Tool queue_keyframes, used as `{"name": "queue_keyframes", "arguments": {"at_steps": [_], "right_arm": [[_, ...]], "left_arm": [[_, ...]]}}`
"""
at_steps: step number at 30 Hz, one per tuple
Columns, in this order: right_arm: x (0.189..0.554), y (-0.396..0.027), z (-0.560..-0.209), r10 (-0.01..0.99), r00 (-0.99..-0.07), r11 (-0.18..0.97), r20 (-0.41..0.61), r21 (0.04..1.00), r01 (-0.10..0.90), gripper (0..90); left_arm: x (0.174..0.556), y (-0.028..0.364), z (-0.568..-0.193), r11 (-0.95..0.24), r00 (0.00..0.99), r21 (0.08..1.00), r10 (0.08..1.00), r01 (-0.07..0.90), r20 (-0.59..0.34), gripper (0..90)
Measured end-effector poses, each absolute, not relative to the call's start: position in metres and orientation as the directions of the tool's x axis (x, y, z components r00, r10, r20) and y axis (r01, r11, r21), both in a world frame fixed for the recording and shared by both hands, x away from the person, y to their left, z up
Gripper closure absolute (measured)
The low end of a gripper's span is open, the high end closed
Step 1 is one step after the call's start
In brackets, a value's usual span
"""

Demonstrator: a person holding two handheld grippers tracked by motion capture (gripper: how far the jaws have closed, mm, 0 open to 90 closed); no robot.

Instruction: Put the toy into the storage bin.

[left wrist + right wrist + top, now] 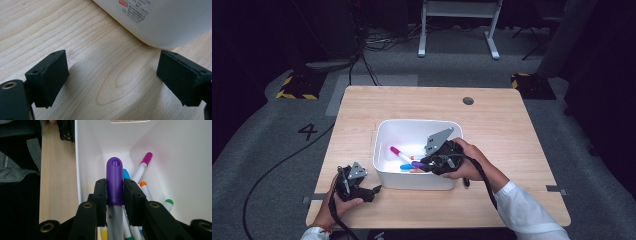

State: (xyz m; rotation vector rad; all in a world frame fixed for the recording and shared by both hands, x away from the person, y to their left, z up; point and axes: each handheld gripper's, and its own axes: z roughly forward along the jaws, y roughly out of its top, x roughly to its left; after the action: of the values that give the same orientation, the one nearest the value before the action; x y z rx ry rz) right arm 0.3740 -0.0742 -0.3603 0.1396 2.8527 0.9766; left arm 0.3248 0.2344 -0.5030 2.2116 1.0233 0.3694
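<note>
A white bin (384, 127) stands mid-table with several markers in it. My right gripper (115, 192) reaches into the bin (185, 165), shut on the purple cap of a grey-barrelled marker (114, 170); from above, the gripper (424, 162) is low against the bin's near wall with the purple marker (418, 163) at its tips. Below it lie a magenta-capped marker (146, 158), a blue one (125, 173), an orange one (143, 184) and a green one (169, 202). My left gripper (112, 80) rests open on the wood beside the bin's front left corner (175, 25), jaws wide with nothing between them.
The wooden table (492, 125) has a small dark round hole (468, 101) near its far edge. A white desk frame (459, 25) stands on the carpet beyond. Cables trail from both grippers toward the near edge.
</note>
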Motion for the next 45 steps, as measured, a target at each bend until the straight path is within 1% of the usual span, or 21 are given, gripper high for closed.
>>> {"name": "queue_keyframes", "arguments": {"at_steps": [4,6,10,15,27,33,37,39,45], "right_arm": [[0.375,-0.075,-0.359,0.162,-0.981,0.776,-0.104,0.628,0.062,63.3],[0.376,-0.076,-0.358,0.168,-0.98,0.771,-0.104,0.634,0.065,63.4],[0.378,-0.08,-0.357,0.19,-0.975,0.755,-0.11,0.652,0.073,60.7],[0.38,-0.09,-0.352,0.23,-0.966,0.714,-0.119,0.695,0.085,54.3],[0.382,-0.135,-0.331,0.373,-0.918,0.613,-0.136,0.778,0.134,36.2],[0.384,-0.158,-0.333,0.419,-0.897,0.582,-0.139,0.8,0.148,27.7],[0.384,-0.176,-0.334,0.443,-0.89,0.548,-0.109,0.819,0.172,21.6],[0.384,-0.188,-0.335,0.445,-0.89,0.532,-0.096,0.828,0.177,20.5],[0.384,-0.219,-0.348,0.5,-0.863,0.494,-0.069,0.842,0.219,19.8]], "left_arm": [[0.325,0.234,-0.503,-0.473,0.653,0.673,0.757,0.569,-0.021,10.5],[0.325,0.234,-0.503,-0.473,0.653,0.673,0.757,0.57,-0.021,10.5],[0.325,0.234,-0.503,-0.473,0.653,0.673,0.757,0.569,-0.021,10.5],[0.325,0.234,-0.503,-0.473,0.653,0.673,0.757,0.569,-0.021,10.5],[0.325,0.234,-0.503,-0.473,0.653,0.673,0.757,0.569,-0.021,10.5],[0.325,0.234,-0.503,-0.473,0.654,0.673,0.757,0.569,-0.021,10.5],[0.325,0.234,-0.503,-0.472,0.653,0.673,0.757,0.569,-0.021,10.5],[0.325,0.234,-0.503,-0.472,0.653,0.673,0.757,0.569,-0.021,10.5],[0.325,0.234,-0.503,-0.471,0.651,0.672,0.759,0.571,-0.021,10.5]]}}
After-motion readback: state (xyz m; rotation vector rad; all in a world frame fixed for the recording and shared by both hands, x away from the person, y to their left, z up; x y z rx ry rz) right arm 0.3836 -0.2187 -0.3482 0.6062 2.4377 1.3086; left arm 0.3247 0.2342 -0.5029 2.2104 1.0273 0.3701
